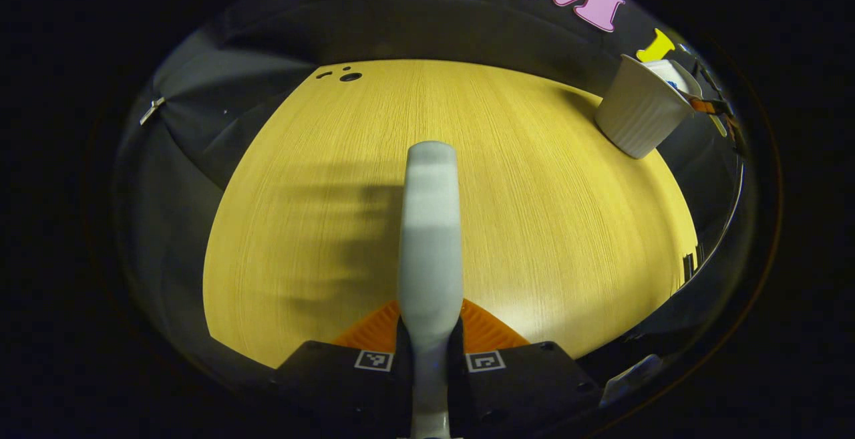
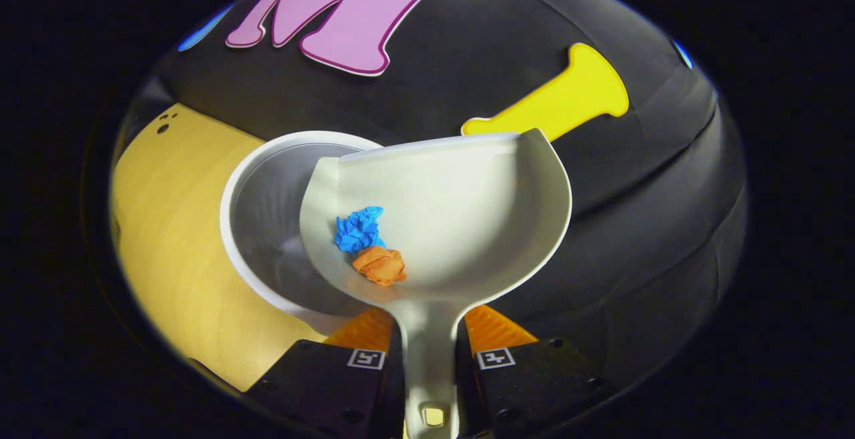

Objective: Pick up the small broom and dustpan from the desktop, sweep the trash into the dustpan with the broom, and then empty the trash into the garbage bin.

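Right gripper view, nearest first: the right gripper (image 2: 429, 359) was clenched on the pale handle of the off-white plastic dustpan (image 2: 467, 198), one finger pressing each side. The pan was held above the rim of the white ribbed round garbage bin (image 2: 257, 225), overlapping the bin's right half. Two pieces of trash lay at the back of the pan, near the handle: a crumpled blue paper ball (image 2: 359, 228) and, touching it, a crumpled orange paper ball (image 2: 380, 265). The bin stood at the far corner of the yellow wood-grain bench (image 2: 167, 225).

Left gripper view: the left gripper (image 1: 429, 359) was clenched on the pale grey handle of the small broom (image 1: 431, 238), which pointed away over the bare bench. The bristle end could not be made out. The bin sat well apart from it, at the bench's far right corner.

Judgement: sweeping looked done; the emptying step was in hand. The trash sat at the handle end, so the next move called for tipping the pan's lip down over the bin opening until both balls slid off, keeping the lip inside the rim.
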